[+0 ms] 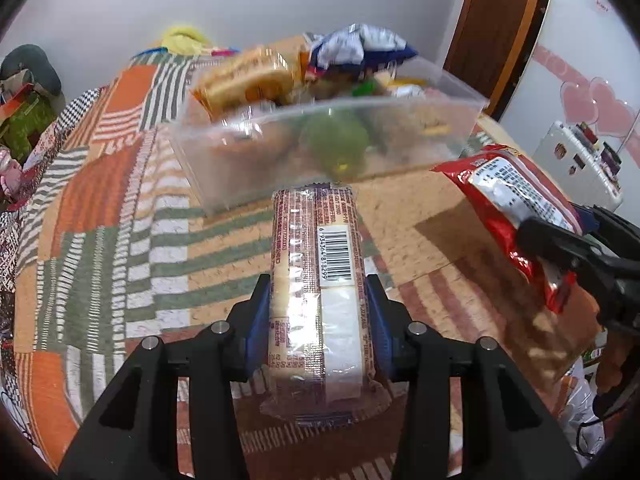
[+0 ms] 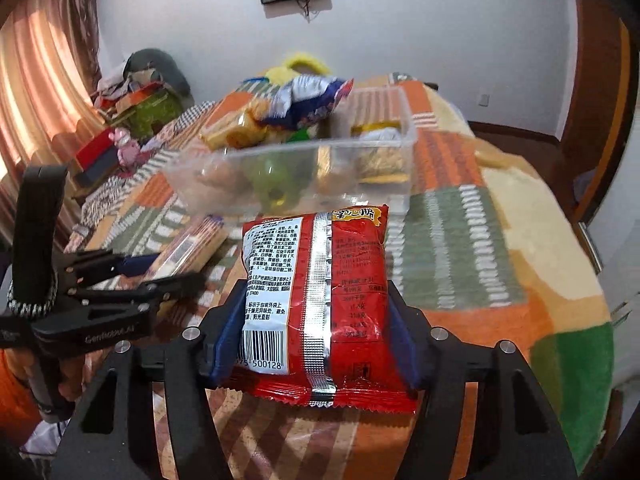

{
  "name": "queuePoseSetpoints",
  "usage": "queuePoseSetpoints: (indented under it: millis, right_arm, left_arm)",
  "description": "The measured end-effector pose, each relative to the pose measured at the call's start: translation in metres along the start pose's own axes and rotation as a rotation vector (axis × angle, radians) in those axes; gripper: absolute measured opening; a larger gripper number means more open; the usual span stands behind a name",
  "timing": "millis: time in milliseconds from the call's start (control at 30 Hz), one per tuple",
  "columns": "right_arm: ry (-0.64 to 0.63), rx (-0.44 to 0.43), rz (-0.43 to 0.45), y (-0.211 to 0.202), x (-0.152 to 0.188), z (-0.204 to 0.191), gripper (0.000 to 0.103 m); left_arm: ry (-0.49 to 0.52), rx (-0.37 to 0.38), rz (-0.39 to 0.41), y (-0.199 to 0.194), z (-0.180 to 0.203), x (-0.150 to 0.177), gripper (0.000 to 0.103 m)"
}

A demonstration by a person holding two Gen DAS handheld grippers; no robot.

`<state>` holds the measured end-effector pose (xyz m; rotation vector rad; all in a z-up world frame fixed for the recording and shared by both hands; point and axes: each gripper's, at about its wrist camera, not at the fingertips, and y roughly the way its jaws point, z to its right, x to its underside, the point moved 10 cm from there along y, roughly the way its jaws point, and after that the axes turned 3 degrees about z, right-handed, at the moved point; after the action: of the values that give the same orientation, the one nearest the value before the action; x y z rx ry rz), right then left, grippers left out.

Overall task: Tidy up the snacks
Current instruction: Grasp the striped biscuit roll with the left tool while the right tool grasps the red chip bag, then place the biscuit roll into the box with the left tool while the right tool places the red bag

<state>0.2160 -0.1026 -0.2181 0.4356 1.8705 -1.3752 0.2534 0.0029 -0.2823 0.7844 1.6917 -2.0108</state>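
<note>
My left gripper (image 1: 319,308) is clamped on a long biscuit pack (image 1: 318,276) — blue pads pressed to both its long sides, barcode seam facing up, the far end sticking out past my fingertips toward the clear plastic tub (image 1: 400,148), near end crumpled back between the finger bases. My right gripper (image 2: 316,312) has a red noodle-style packet (image 2: 320,292) squeezed between its pads at the lower half, silver back seam up, top edge pointing at the same tub (image 2: 404,148); the jaws sit mid-width, set by the pack's body. Both packs look lifted off the patchwork blanket (image 1: 120,240), pads clearly biting, so two snacks are in hand but not yet stowed. The tub is just ahead of both tips and already pretty full: a yellow cracker pack (image 1: 248,80) and a blue-white bag (image 1: 356,46) piled at the far-left end, something green lower down, more wrappers on the right. From the right wrist view there's a bare-ish pocket on the tub's right side. I'd judge the job is well along, w/ these two left to drop in; no other loose snacks that I can make out on the blanket, tho the edges are blurred.
</note>
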Motion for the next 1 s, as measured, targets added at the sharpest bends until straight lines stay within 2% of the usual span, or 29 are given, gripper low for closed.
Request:
queuePoseSetpoints:
  millis: [233, 400, 767, 1000]
  right_arm:
    - [0.014, 0.013, 0.074, -0.008, -0.029, 0.005, 0.06]
    - [0.024, 0.04, 0.125, -0.008, -0.06, 0.017, 0.06]
    - [0.071, 0.162, 0.186, 0.03, -0.12, 0.05, 0.06]
    - [0.083, 0.17, 0.145, 0.053, -0.122, 0.053, 0.06]
  left_arm:
    - [-0.013, -0.005, 0.106, -0.033, -0.008, -0.043, 0.045]
    - [-0.038, -0.017, 0.152, -0.035, -0.018, -0.081, 0.045]
    - [-0.085, -0.059, 0.161, 0.01, -0.049, -0.138, 0.045]
    - [-0.094, -0.09, 0.148, 0.039, -0.061, -0.156, 0.045]
